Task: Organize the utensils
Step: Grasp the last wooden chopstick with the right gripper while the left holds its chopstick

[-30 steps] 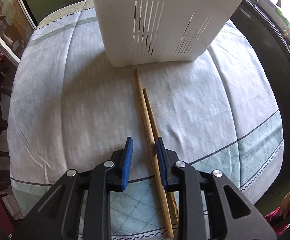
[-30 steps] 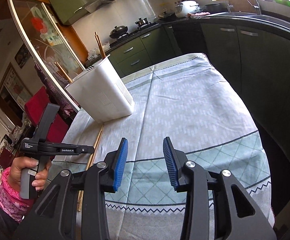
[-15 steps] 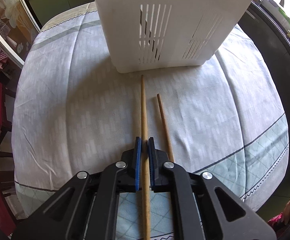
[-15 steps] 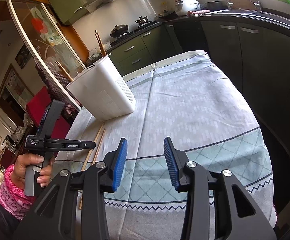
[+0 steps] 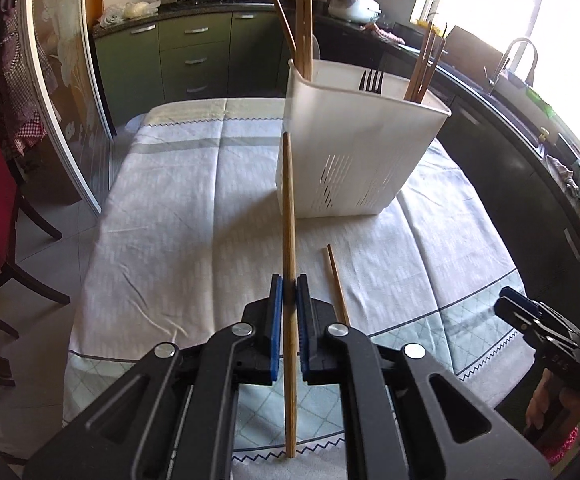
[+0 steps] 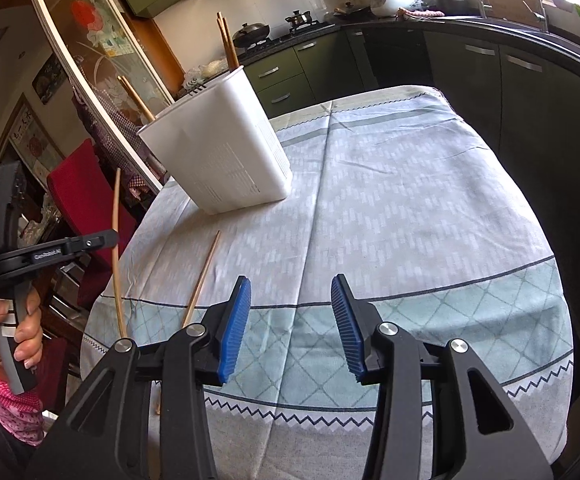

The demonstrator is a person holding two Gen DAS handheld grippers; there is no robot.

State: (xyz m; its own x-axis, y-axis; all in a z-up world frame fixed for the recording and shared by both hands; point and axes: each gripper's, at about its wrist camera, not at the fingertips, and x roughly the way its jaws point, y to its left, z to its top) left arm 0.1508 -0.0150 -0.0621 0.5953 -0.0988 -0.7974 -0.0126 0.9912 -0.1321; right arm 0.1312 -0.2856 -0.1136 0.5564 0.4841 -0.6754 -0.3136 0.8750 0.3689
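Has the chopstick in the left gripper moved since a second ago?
Yes. The chopstick, then flat on the tablecloth beside its mate, is now lifted clear, its tip up against the white holder.

My left claw (image 5: 285, 292) and right claw (image 6: 290, 316) look alike: black angular frames with triangular cut-outs, round silver screws at the pivots, ribbed blue pads (image 6: 234, 328). The left one carries small white lettering, and I see a pink dotted sleeve (image 6: 9, 408).

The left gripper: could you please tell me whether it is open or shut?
Shut: the left gripper has its blue pads pressed on a wooden chopstick, held above the tablecloth.
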